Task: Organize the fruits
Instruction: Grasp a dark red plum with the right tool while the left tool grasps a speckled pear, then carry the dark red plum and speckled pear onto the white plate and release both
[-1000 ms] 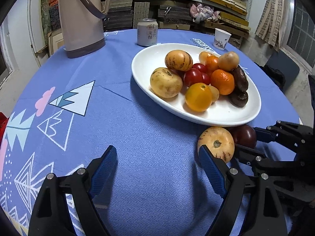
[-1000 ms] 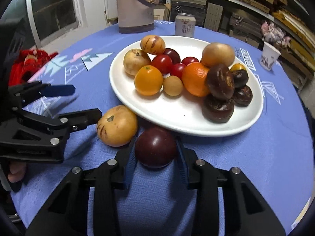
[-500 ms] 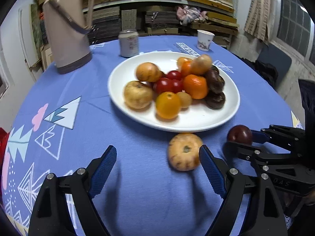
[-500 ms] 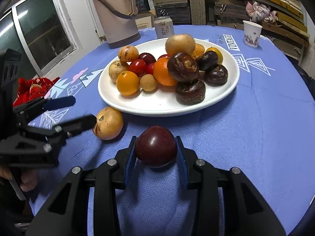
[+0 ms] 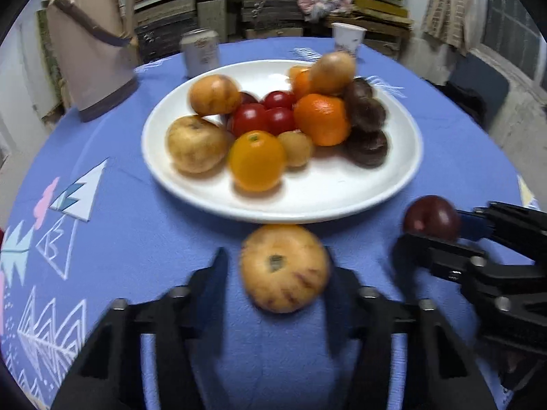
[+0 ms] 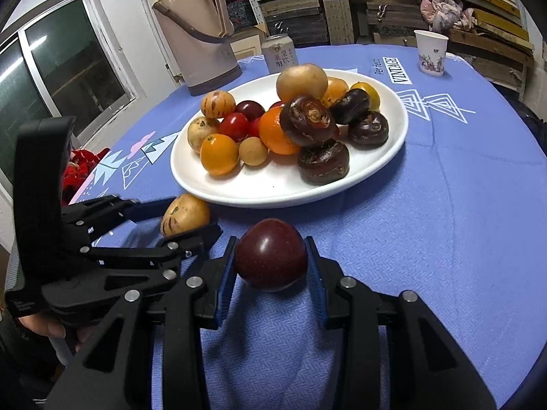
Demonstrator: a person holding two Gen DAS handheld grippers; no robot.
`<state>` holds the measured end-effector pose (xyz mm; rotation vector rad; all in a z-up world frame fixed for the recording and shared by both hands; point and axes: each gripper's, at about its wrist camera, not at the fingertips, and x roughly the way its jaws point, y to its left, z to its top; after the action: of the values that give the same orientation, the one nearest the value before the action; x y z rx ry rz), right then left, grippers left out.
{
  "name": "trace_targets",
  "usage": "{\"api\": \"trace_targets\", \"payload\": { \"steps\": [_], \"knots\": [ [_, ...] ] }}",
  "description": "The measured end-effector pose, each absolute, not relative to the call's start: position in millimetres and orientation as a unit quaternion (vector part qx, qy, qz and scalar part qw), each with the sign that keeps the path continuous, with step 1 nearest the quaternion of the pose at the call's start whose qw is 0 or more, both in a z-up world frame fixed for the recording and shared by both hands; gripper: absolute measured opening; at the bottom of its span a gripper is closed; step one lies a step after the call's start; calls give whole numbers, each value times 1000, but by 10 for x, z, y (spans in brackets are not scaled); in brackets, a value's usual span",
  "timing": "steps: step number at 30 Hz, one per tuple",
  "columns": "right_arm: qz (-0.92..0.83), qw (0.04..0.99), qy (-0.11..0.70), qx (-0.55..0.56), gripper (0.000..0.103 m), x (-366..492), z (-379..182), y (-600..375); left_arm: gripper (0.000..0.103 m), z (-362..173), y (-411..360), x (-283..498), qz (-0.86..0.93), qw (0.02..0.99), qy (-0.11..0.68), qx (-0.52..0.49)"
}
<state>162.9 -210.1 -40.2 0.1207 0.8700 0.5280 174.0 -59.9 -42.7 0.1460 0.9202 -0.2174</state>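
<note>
Your right gripper [image 6: 271, 261] clamps a smooth, glossy dark red plum [image 6: 270, 254] between its blue ribbed pads, just in front of the white oval plate [image 6: 283, 191] heaped with round fruit. Your left gripper [image 5: 277, 273] has just been closing on a dull, yellow-brown speckled melon [image 5: 283, 268] lying on the woven blue tablecloth [image 6: 444, 205] just beside the plate's near rim; motion blur leaves you unable to tell whether its pads press the skin
</note>
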Motion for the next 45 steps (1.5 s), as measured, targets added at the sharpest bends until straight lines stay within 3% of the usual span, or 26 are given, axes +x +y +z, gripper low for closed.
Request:
{"api": "trace_targets", "payload": {
  "steps": [17, 28, 45],
  "knots": [
    [243, 885, 396, 37, 37, 1511, -247, -2106, 45, -64, -495, 1575, -93, 900, 420, 64],
    [235, 907, 350, 12, 37, 1501, 246, -2104, 45, 248, -561, 1616, -86, 912, 396, 68],
    [208, 912, 354, 7, 37, 2324, 449, -1817, 45, 353, -486, 2415, -45, 911, 408, 42]
  ]
}}
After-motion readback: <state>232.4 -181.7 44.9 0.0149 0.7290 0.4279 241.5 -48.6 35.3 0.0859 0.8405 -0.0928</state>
